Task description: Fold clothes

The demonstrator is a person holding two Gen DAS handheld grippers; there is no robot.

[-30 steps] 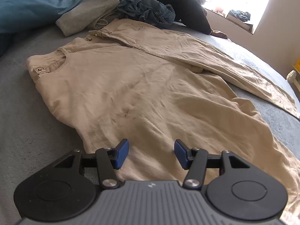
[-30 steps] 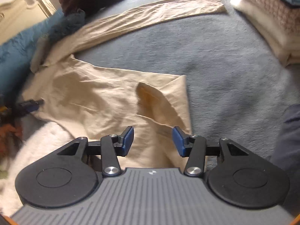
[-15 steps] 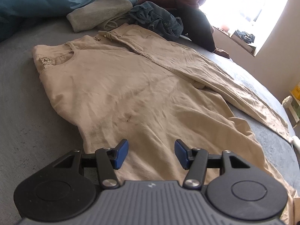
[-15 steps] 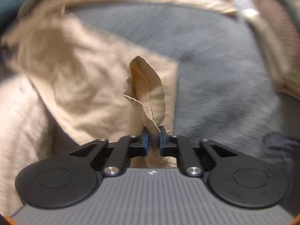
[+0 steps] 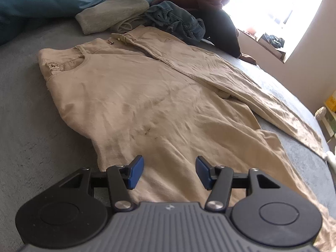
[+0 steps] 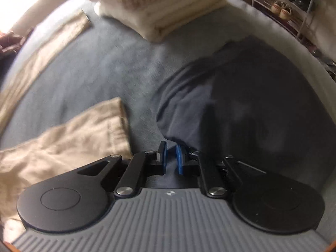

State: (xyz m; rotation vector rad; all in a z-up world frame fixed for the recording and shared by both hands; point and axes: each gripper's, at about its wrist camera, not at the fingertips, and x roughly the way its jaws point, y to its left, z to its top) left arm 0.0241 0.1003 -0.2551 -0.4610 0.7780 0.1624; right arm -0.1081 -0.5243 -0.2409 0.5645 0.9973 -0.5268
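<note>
No text, number or brand can be read on anything in either view.

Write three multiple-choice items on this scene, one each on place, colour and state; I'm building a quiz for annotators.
1. The crumpled blue denim garment lies: A beyond the waistband of the beige cotton trousers; B on a shelf; C on the floor.
2. The pads of the left gripper are: A red; B blue; C white.
3. The left gripper is: A open, empty; B shut on the trousers; C shut on the denim.
Key: A, it sits past the waistband; B, both pads show blue; A, the jaws stand wide apart.
</note>
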